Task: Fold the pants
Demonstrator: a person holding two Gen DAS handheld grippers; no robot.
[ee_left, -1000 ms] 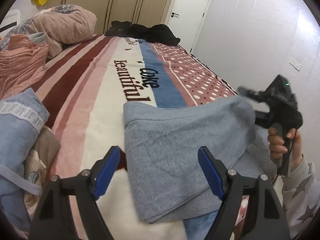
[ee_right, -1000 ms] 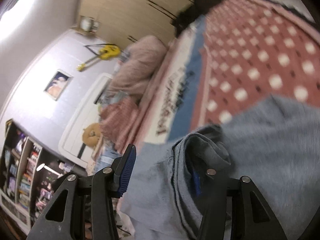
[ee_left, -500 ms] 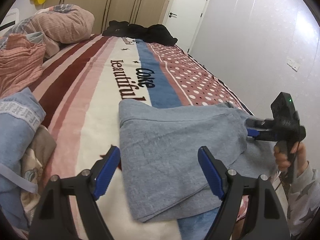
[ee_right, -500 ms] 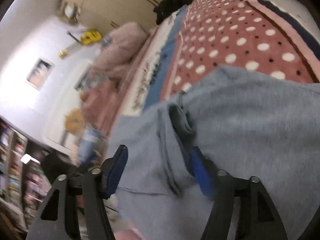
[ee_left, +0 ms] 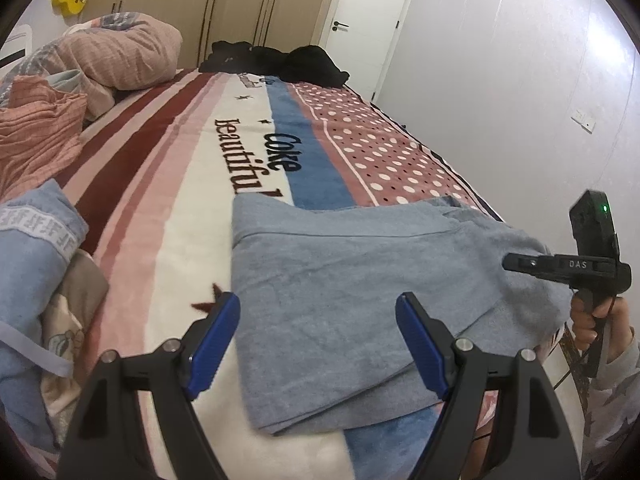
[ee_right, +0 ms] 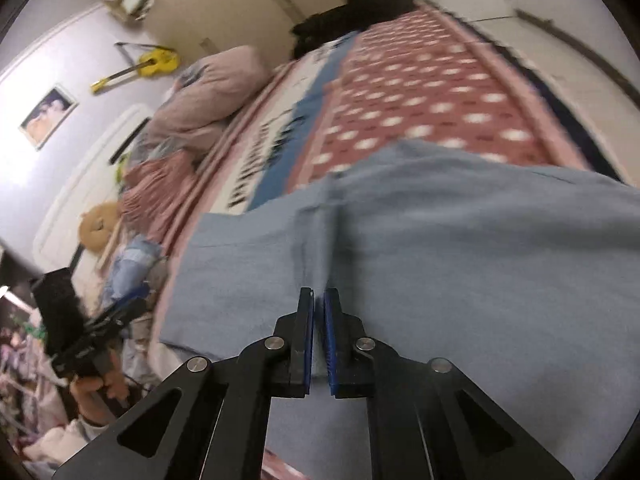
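1. A pair of grey-blue pants (ee_left: 352,280), soft knit with a faint fuzzy nap, lies folded flat across the near end of a bed (ee_left: 168,208); one straight hem seam runs along its far edge.
2. The left tongs (ee_left: 318,336) hang released over the pants, blue ribbed pads on black arms spread wide with cloth visible between them.
3. The right tongs (ee_right: 319,312) are clenched on a pinched ridge of the pants (ee_right: 440,248); a thin strip of fabric shows between the nearly closed blue pads, and a crease runs away from them.
4. From the left wrist view the right tongs (ee_left: 510,261) show only as a black snout at the pants' right edge, tips hidden in the cloth.
5. The bed's plush blanket (ee_left: 256,152) carries maroon and pink stripes, a cream band with black lettering, a blue band and a white-dotted red panel.
6. A rumpled pink ribbed quilt (ee_left: 120,56) and dark clothing (ee_left: 276,60) sit at the far end; a light blue garment (ee_left: 36,248) is cut off at left.
7. The right wrist view is motion-blurred; room details at its left edge are hard to make out.
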